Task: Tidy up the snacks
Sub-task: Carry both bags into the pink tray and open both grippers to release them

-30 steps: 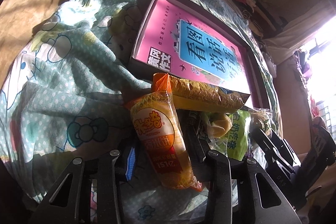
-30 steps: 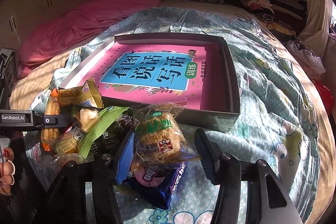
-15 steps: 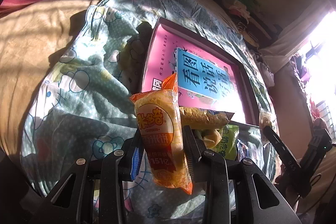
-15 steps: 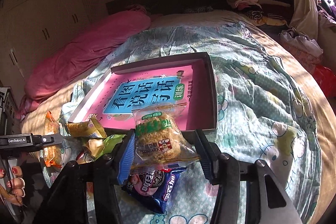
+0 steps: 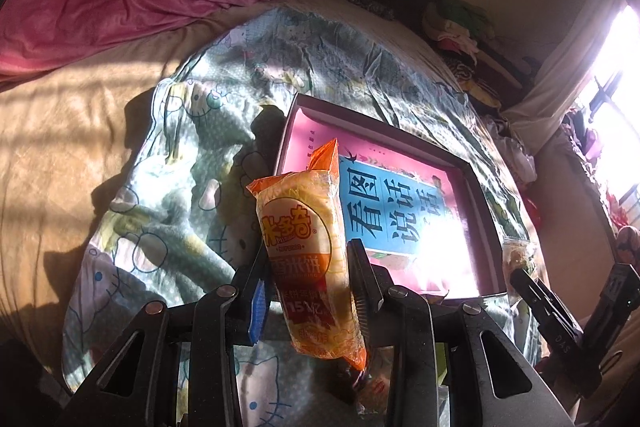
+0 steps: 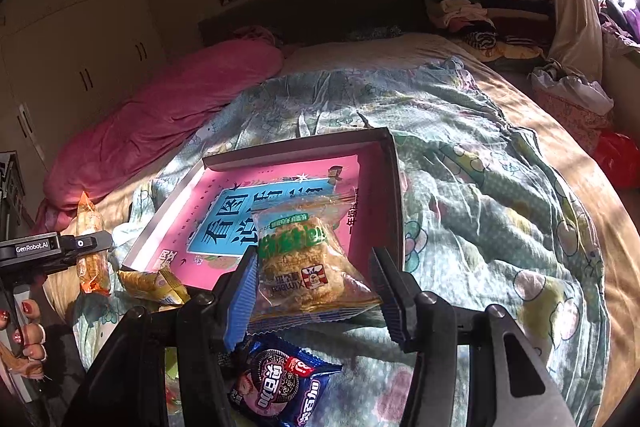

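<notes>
My left gripper (image 5: 308, 279) is shut on an orange rice-cracker packet (image 5: 306, 247), held upright above the bedspread, left of the pink-lined box (image 5: 486, 211). My right gripper (image 6: 314, 281) is shut on a clear pork-floss cake packet (image 6: 308, 263), lifted just before the near edge of the same box (image 6: 394, 195). A blue cookie packet (image 6: 280, 385) lies on the bed below the right gripper. In the right wrist view the left gripper (image 6: 94, 243) shows at the far left with its orange packet (image 6: 90, 259). In the left wrist view the right gripper's fingers (image 5: 548, 311) show at the far right.
A yellow snack packet (image 6: 154, 285) lies by the box's near left corner. The bed carries a cartoon-print quilt (image 6: 480, 187) and a pink blanket (image 6: 168, 111). Piled clothes (image 6: 472, 11) lie beyond the bed, with a red bag (image 6: 618, 159) at the right. A person's hand (image 6: 24, 331) holds the left gripper.
Both grippers have risen off the bed with their packets. The orange packet was lying on the quilt between wider jaws; now it is clamped and held up. The snack pile has dropped out of the left view.
</notes>
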A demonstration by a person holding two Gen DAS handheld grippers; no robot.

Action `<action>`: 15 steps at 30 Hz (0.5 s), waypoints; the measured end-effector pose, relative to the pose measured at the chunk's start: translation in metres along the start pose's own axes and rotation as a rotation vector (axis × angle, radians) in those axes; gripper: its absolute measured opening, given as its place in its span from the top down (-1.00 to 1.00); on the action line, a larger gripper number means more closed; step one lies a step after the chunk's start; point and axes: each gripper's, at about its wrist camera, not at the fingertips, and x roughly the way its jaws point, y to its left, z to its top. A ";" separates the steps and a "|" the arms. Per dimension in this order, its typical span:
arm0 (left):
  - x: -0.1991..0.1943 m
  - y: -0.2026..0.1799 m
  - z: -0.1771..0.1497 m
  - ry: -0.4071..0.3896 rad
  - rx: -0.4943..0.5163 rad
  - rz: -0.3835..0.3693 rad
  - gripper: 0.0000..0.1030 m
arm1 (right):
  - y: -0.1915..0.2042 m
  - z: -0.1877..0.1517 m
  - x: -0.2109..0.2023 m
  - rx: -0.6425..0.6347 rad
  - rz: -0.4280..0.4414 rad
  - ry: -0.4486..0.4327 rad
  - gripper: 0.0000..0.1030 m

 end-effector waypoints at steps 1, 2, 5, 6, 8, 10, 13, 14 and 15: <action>0.002 -0.001 0.002 -0.002 0.003 0.007 0.30 | 0.000 0.001 0.002 0.000 0.002 0.001 -0.06; 0.004 -0.003 0.004 -0.006 0.007 0.013 0.30 | 0.000 0.002 0.004 -0.001 0.003 0.001 -0.06; 0.011 -0.008 0.010 -0.006 0.024 0.040 0.30 | 0.000 0.004 0.009 -0.011 -0.001 0.001 -0.06; 0.013 -0.010 0.012 -0.007 0.030 0.042 0.30 | -0.001 0.004 0.011 -0.012 -0.002 0.003 -0.06; 0.017 -0.014 0.015 -0.013 0.045 0.057 0.33 | 0.000 0.005 0.014 -0.016 -0.001 0.005 -0.06; 0.021 -0.018 0.017 -0.011 0.054 0.064 0.33 | 0.000 0.006 0.017 -0.020 -0.001 0.007 -0.06; 0.029 -0.021 0.019 -0.008 0.063 0.066 0.33 | 0.000 0.007 0.023 -0.023 -0.005 0.012 -0.06; 0.033 -0.023 0.020 -0.003 0.068 0.070 0.33 | 0.000 0.007 0.024 -0.024 -0.006 0.013 -0.06; 0.036 -0.024 0.020 0.004 0.070 0.067 0.33 | 0.000 0.007 0.026 -0.025 -0.006 0.016 -0.06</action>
